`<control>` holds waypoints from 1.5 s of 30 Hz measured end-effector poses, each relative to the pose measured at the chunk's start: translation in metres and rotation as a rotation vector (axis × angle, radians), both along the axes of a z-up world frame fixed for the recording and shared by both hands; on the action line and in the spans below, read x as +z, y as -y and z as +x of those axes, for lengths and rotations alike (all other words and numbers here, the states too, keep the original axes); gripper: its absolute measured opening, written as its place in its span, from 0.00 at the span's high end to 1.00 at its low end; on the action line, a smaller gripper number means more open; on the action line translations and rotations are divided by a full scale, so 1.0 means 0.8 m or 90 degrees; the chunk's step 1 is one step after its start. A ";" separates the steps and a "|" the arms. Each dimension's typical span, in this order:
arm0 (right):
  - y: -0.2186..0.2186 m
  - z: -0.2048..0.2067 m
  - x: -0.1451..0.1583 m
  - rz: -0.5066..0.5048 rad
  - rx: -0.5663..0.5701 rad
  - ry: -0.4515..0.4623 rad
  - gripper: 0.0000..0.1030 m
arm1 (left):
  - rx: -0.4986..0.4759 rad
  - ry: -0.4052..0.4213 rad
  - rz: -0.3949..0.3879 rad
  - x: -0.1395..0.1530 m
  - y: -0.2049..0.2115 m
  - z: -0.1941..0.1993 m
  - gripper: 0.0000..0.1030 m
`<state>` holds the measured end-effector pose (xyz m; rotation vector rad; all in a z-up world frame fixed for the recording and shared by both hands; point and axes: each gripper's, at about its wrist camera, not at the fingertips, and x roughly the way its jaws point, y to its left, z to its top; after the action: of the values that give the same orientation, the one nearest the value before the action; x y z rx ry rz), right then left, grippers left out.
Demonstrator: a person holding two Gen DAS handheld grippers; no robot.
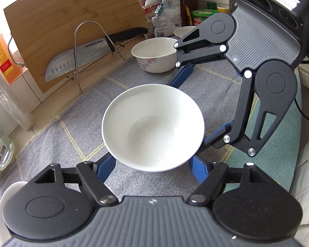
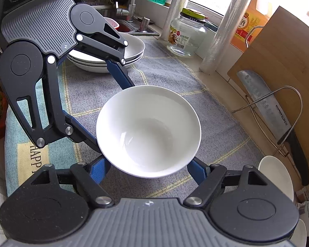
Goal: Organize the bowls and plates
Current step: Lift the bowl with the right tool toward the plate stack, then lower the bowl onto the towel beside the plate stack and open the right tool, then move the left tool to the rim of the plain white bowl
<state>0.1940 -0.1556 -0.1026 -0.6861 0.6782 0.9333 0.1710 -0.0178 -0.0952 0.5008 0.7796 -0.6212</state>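
Observation:
A plain white bowl (image 1: 153, 127) sits upright over the grey checked cloth (image 1: 72, 127). All four blue fingers go under or against its sides. My left gripper (image 1: 153, 166) straddles the bowl's near side with its jaws spread wide. My right gripper (image 1: 197, 105) comes in from the right, one finger behind the bowl and one at its right side. In the right wrist view the same bowl (image 2: 148, 130) lies between my right gripper's (image 2: 149, 169) fingers, with the left gripper (image 2: 110, 111) on its left. Fingertips are hidden under the bowl, so contact is unclear.
A flowered white bowl (image 1: 154, 54) and another bowl (image 1: 183, 31) stand behind. Stacked white plates (image 2: 105, 58) sit on the cloth's far end. A knife (image 1: 86, 58) in a wire rack leans on a wooden cutting board (image 1: 72, 20). A glass jar (image 2: 186, 36), oil bottle (image 2: 251, 18) and rolls line the counter.

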 end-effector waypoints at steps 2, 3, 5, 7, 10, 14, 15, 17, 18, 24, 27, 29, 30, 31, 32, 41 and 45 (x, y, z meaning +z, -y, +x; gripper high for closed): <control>-0.008 0.005 -0.003 -0.002 0.001 -0.003 0.18 | 0.003 -0.001 0.004 -0.001 -0.004 0.000 0.25; -0.010 0.006 -0.004 -0.003 0.002 -0.005 0.18 | 0.005 -0.003 0.006 -0.003 -0.004 0.003 0.25; -0.012 0.007 -0.005 -0.002 0.003 -0.010 0.18 | 0.008 -0.007 0.006 -0.003 -0.006 0.003 0.25; -0.014 0.008 -0.006 0.001 0.006 -0.019 0.18 | 0.009 -0.009 0.005 -0.004 -0.009 0.002 0.25; -0.015 0.008 -0.007 0.002 0.008 -0.030 0.18 | 0.011 -0.021 0.001 -0.005 -0.014 0.002 0.25; -0.016 0.008 -0.008 0.001 0.009 -0.033 0.18 | 0.013 -0.030 -0.004 -0.006 -0.016 0.004 0.25; -0.016 0.008 -0.007 0.002 0.009 -0.035 0.18 | 0.012 -0.030 -0.005 -0.006 -0.016 0.004 0.25; -0.015 0.010 -0.007 0.003 0.007 -0.037 0.18 | 0.012 -0.031 -0.007 -0.006 -0.017 0.005 0.25; -0.015 0.009 -0.007 0.003 0.006 -0.037 0.17 | 0.012 -0.030 -0.007 -0.006 -0.017 0.005 0.25; -0.015 0.007 -0.007 0.006 -0.009 -0.014 0.05 | 0.017 -0.026 -0.015 -0.008 -0.018 0.003 0.14; -0.009 0.009 -0.004 0.022 -0.022 -0.022 0.01 | 0.029 -0.015 -0.030 -0.004 -0.023 -0.002 0.09; -0.003 0.010 -0.001 0.036 -0.033 -0.033 0.00 | 0.044 -0.012 -0.044 0.000 -0.025 -0.006 0.09; 0.001 0.010 0.001 0.042 -0.040 -0.041 0.00 | 0.055 -0.011 -0.052 0.003 -0.026 -0.007 0.09; 0.004 0.009 0.002 0.048 -0.046 -0.047 0.00 | 0.067 -0.010 -0.058 0.006 -0.026 -0.009 0.09; 0.009 0.008 0.003 0.053 -0.057 -0.051 0.00 | 0.080 -0.007 -0.066 0.010 -0.027 -0.011 0.09; 0.067 -0.009 0.010 0.077 -0.154 -0.052 0.00 | 0.224 0.037 -0.106 0.044 -0.003 -0.016 0.03; 0.102 -0.008 0.010 0.088 -0.212 -0.043 0.00 | 0.272 0.045 -0.129 0.053 0.021 -0.007 0.03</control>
<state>0.1879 -0.2374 -0.0950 -0.4039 0.7540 0.6900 0.1654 -0.0348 -0.0532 0.1598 0.7200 -0.2781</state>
